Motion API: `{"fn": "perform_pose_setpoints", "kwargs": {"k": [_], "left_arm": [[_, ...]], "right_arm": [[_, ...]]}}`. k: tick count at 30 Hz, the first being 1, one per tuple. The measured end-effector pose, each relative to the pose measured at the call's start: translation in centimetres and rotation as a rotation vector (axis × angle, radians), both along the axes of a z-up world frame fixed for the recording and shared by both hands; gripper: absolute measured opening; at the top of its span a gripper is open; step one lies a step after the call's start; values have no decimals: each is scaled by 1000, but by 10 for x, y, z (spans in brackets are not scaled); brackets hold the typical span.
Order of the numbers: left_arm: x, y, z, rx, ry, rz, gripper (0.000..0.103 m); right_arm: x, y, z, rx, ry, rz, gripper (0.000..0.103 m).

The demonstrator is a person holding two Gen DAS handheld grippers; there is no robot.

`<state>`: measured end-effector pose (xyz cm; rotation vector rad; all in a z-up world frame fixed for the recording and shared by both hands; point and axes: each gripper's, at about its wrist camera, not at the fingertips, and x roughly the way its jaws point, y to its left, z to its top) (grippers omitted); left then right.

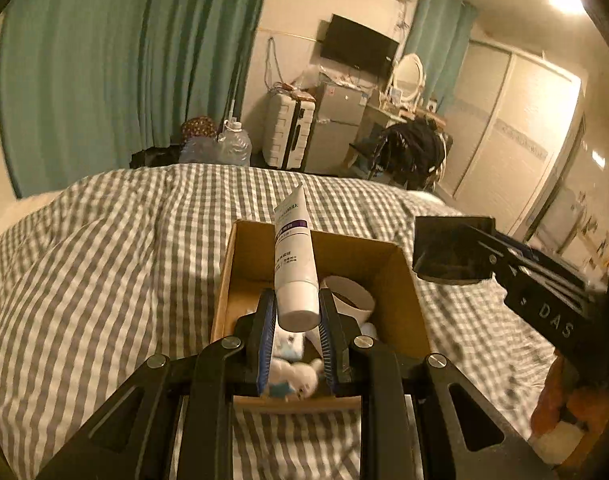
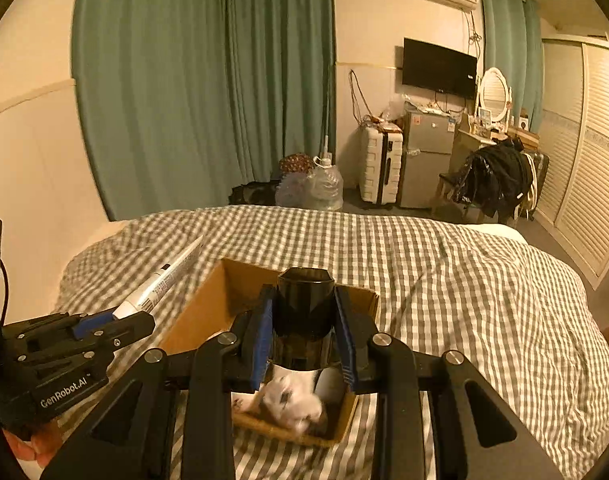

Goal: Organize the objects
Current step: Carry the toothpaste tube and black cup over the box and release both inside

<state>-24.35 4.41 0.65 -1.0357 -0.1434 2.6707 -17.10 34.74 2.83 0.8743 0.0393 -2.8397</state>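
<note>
An open cardboard box (image 1: pixel 240 264) sits on the checked bedspread; it also shows in the right wrist view (image 2: pixel 208 300). My left gripper (image 1: pixel 296 308) is shut on a white tube with a purple band (image 1: pixel 294 256), held above the box; the tube also shows in the right wrist view (image 2: pixel 160 280). My right gripper (image 2: pixel 304 316) is shut on a black cylindrical bottle (image 2: pixel 304 308), held over the box. The right gripper's body and the bottle (image 1: pixel 448 256) show at the right of the left wrist view. Inside the box lie a white plush toy (image 2: pixel 292 400) and a white round item (image 1: pixel 352 296).
The grey-and-white checked bedspread (image 2: pixel 464 300) covers the bed around the box. Beyond the bed's far edge stand water jugs (image 2: pixel 324 188), a white suitcase (image 2: pixel 380 164), a small fridge (image 2: pixel 424 160) and a chair with dark clothes (image 2: pixel 496 180). Green curtains hang behind.
</note>
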Motion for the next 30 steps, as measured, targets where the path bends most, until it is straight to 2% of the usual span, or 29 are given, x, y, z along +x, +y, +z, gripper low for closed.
{"fn": "perform_pose_setpoints", "kwargs": {"k": [9,15,22,24,25,26,28,30], "left_arm": [[-56,32,-54,-85,-53,-74,21],[-63,34,-81,-89,-97,-84,21],[-55,29,-96,-75,-176,-100,23],[-51,28,-96,-69,-198,-105,28],[-48,27,-95,-69,-205,-104,33],[-42,25,-94,-72,-206,-101,35],[-29,26,-87,-81,-195,-108,48],[-17,27,-77,-96,-169,-105,53]], "right_arm": [[-76,8,-51,40,-88,-1,28],[-99,14,-85,10,-155,24,28],[-102,17,-104,-20,-225,28,29],[-98,19,-104,-29,-238,15,42],[-95,20,-102,-35,-236,5,54],[-91,21,-100,-38,-230,-4,59],[-83,24,-92,-39,-214,-20,59],[-75,24,-83,-40,-209,-27,62]]}}
